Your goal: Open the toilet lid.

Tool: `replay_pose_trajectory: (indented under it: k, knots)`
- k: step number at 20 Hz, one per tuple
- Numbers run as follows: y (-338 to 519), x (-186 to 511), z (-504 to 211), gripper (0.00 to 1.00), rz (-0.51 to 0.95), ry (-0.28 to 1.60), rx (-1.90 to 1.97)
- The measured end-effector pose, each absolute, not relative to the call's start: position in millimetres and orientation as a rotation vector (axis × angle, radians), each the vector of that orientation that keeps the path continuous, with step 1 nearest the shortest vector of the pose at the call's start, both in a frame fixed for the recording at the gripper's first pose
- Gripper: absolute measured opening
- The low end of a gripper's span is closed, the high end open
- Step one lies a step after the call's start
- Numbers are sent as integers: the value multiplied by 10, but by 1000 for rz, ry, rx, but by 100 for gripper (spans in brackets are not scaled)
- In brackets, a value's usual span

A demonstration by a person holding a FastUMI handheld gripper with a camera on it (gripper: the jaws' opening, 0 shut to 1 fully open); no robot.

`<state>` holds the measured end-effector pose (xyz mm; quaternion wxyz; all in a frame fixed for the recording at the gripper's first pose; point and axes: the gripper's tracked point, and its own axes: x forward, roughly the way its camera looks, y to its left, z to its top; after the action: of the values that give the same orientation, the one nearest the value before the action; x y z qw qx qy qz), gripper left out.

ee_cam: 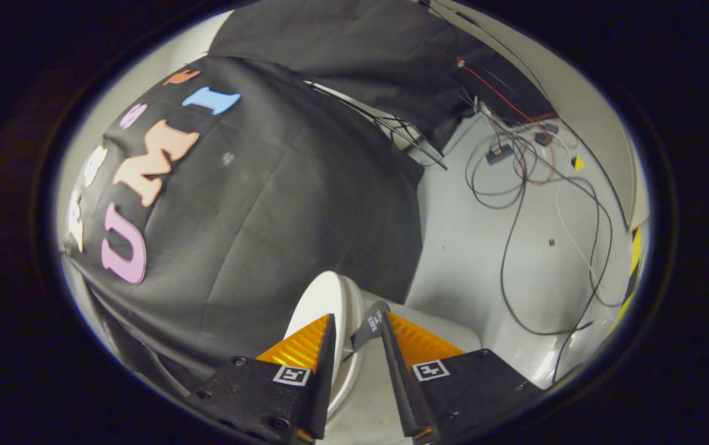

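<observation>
Booth wall (255, 204): black cloth hanging behind and to the left of the toilet, draped down to its rear.

Toilet lid (323, 303): white, its rounded edge rising between the two fingers and leaning toward the cloth; it looks lifted well off the bowl, though how near it is to fully upright I cannot tell.

Strap (371, 324): a dark tab on the lid's edge, lying in the gap by the right finger; whether the finger presses it cannot be told.

Gripper (357, 327): fingers narrowed to a slim gap that straddles the lid's edge and the strap. A sliver of space shows beside the left finger, so I cannot say both fingers are pressing.

Toilet body (447, 330): pale rim and bowl just beyond and to the right of the right finger, low against the floor.

Floor (484, 259): light grey, right of the toilet.

Cables (533, 185): black, red and white leads looped across the floor, well apart from the lid.

Step in hand: judged as carrying the lid up and back toward the cloth.

Doing it well: follow the hinge's arc instead of pulling straight, keep the edge centred between the fingers, slow near the top, and release only when the lid rests back on its own.
</observation>
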<state>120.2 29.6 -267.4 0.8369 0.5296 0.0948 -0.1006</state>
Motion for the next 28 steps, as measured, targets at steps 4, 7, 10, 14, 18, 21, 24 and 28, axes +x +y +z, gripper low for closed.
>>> replay_pose_trajectory:
  k: [4, 7, 10, 14, 18, 21, 24, 28]
  knots:
    - [329, 1298, -2790, 46, -190, 193, 1219]
    - [302, 1429, -2832, 45, -168, 188, 1263]
    - [280, 1560, -2803, 45, -131, 179, 1301]
    - [276, 1707, -2843, 32, -133, 201, 1327]
    - [322, 1693, -2759, 14, -84, 188, 1367]
    - [361, 1657, -2726, 10, -55, 201, 1355]
    - [371, 1658, -2610, 10, -48, 197, 1288]
    - [443, 1599, -2309, 10, -25, 161, 1187]
